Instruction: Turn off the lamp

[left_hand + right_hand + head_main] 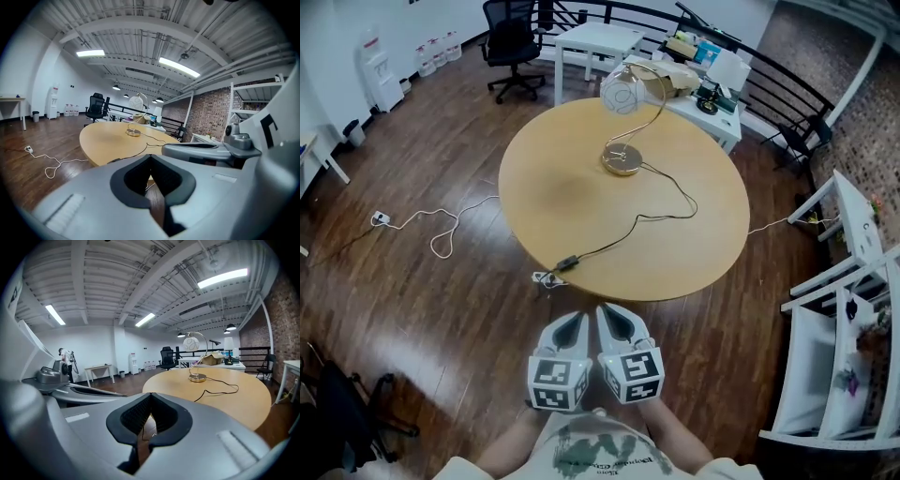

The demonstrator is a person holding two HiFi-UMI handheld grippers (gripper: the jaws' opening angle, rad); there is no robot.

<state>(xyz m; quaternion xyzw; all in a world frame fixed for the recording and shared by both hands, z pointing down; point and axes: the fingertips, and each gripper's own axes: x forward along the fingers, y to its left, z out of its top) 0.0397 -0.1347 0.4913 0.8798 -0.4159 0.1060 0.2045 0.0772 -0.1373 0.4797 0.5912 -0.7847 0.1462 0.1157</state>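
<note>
The lamp has a white globe shade (619, 91) on a curved gold stem and a round gold base (622, 161), standing on the far half of the round wooden table (544, 187). Its black cord runs to an inline switch (567, 263) at the table's near edge. The lamp also shows in the left gripper view (137, 101) and the right gripper view (191, 344). My left gripper (570, 323) and right gripper (619, 321) hang side by side, short of the table, both shut and holding nothing. The left gripper's jaws (150, 157) and the right gripper's jaws (151, 408) point toward the table.
A power strip (546, 277) lies on the floor under the near table edge, with a white cable (441, 230) trailing left. A black office chair (511, 42) and white desks (598, 39) stand behind the table. White shelving (853, 309) is at the right. A person (65, 357) stands far off.
</note>
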